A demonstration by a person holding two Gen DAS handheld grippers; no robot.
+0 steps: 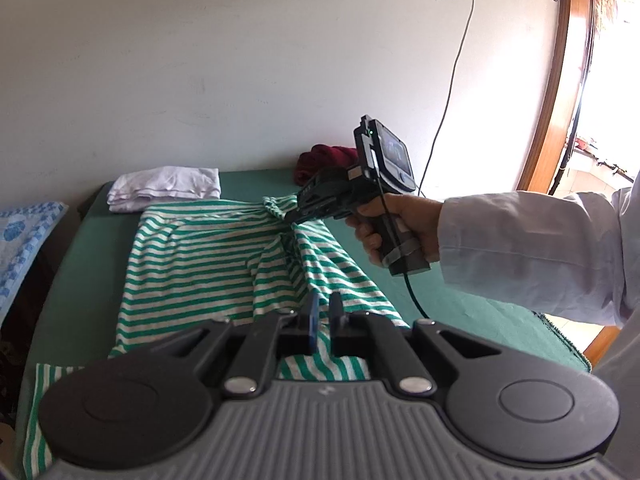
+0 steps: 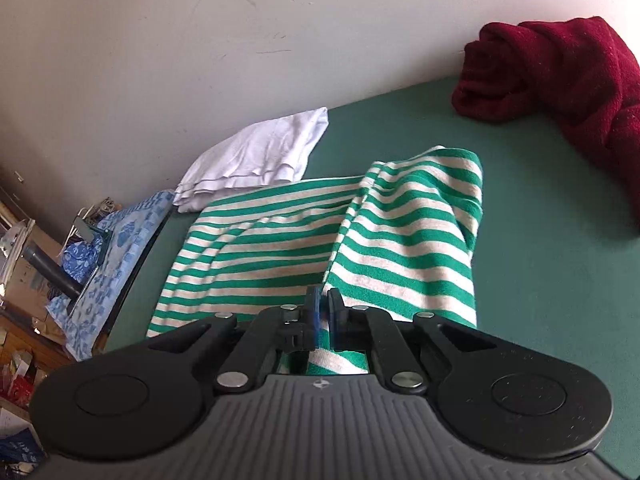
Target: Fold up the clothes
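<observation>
Presently one white garment (image 1: 166,188) lies folded by the wall; the green-and-white striped knit shirt (image 1: 200,264) is spread on the green surface (image 1: 460,304), each hand-held gripper, left (image 1: 324,312) and right (image 2: 325,308), clamped on it. A crumpled dark red garment (image 2: 560,72) awaits folding.

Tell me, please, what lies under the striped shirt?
The striped shirt lies spread on the green cover, which shows bare all around it. Whether anything else sits beneath the cloth cannot be seen; the shirt hides it.
</observation>
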